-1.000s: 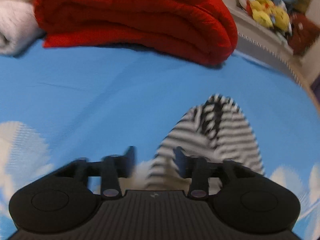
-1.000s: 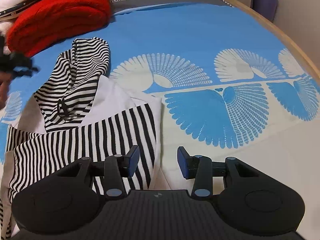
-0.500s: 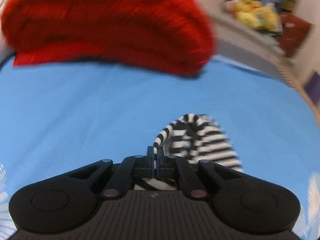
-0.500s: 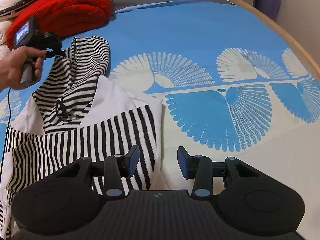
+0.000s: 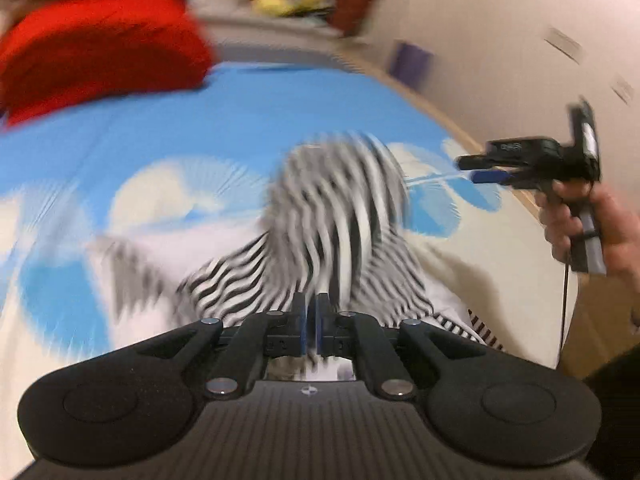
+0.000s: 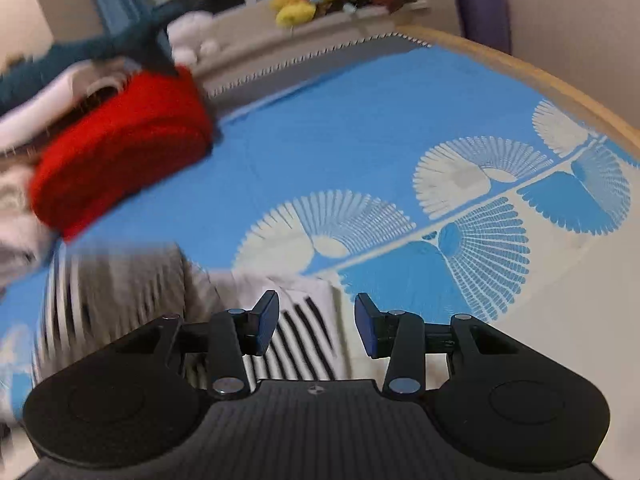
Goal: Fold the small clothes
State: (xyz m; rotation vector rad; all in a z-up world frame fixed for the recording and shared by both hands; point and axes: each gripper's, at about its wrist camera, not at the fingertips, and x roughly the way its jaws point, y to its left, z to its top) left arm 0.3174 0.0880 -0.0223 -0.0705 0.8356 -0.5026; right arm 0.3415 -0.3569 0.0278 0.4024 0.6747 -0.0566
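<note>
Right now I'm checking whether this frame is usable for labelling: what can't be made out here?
- Striped garment: motion blur in both views smears its outline and folds.
- Left gripper: its jaws are opening, nearly together; whether cloth sits between them is unclear, since blur blends it in.
- Right gripper: open; its own body hides the garment below.
- Red blanket: blurred, cut by the left edge.

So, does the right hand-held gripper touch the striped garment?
Apart: left wrist view shows bedsheet between the right hand-held gripper and the striped garment.
</note>
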